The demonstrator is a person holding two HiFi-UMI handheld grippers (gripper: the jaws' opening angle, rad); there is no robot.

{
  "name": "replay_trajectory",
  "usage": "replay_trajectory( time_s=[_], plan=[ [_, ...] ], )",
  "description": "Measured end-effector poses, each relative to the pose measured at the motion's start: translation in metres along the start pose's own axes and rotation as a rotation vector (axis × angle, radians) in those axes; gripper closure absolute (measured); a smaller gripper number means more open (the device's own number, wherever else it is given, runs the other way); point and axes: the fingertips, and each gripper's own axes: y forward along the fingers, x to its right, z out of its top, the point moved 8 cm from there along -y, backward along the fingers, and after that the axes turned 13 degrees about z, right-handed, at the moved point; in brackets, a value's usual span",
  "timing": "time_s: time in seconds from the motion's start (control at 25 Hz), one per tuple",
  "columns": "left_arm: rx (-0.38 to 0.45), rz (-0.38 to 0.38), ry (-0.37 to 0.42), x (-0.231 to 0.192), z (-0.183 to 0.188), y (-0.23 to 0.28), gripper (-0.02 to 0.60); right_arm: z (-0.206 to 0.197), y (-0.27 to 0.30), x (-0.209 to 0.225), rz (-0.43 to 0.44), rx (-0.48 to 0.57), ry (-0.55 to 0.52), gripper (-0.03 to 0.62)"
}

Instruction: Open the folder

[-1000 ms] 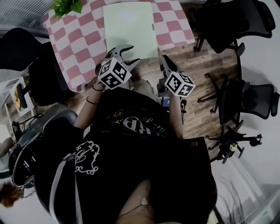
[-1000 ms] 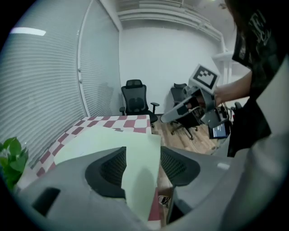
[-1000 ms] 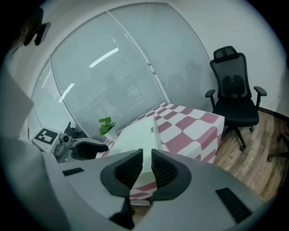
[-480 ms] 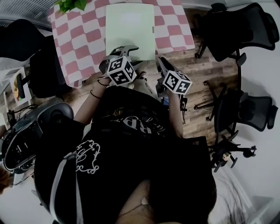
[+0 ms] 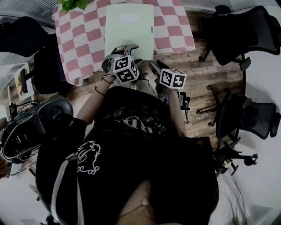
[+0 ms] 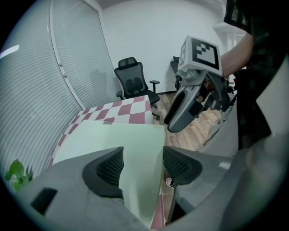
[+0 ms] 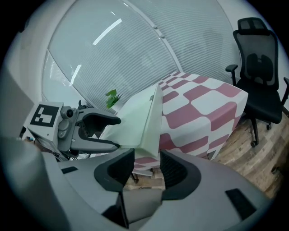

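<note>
A pale green folder [image 5: 129, 26] lies closed on the pink-and-white checked table [image 5: 83, 39], reaching its near edge. My left gripper [image 5: 127, 52] hovers over the folder's near edge. Its jaws are opening, and the folder [image 6: 113, 140] shows in the gap below them, untouched by the pads. My right gripper [image 5: 154, 66] sits just off the table's near edge, to the right. Its jaws are opening too, with nothing between them. The folder's corner [image 7: 144, 122] lies just ahead of that gap. Each gripper view shows the other gripper: the right [image 6: 174, 124] and the left [image 7: 108, 131].
Black office chairs [image 5: 237, 26] [image 5: 246, 110] stand on the wooden floor to the right, and another dark chair [image 5: 48, 66] is left of the table. A green plant [image 5: 72, 4] sits at the table's far left corner. Window blinds [image 7: 135, 45] lie beyond.
Both grippers have come closer to the table's near edge and to each other. The left one now reaches over the folder's near edge.
</note>
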Motion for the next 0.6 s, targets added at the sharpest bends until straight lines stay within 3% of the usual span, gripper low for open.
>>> replay_trajectory(
  time_s=[0.44,0.6],
  plan=[
    [0.022,0.028,-0.116,-0.002,-0.004,-0.007,0.322,0.002,0.002,0.009,0.042,0.019,0.056,0.451],
    [0.045,0.005,-0.108,0.002,-0.002,-0.011,0.39,0.003,-0.001,0.01,0.067,0.042,0.107,0.451]
  ],
)
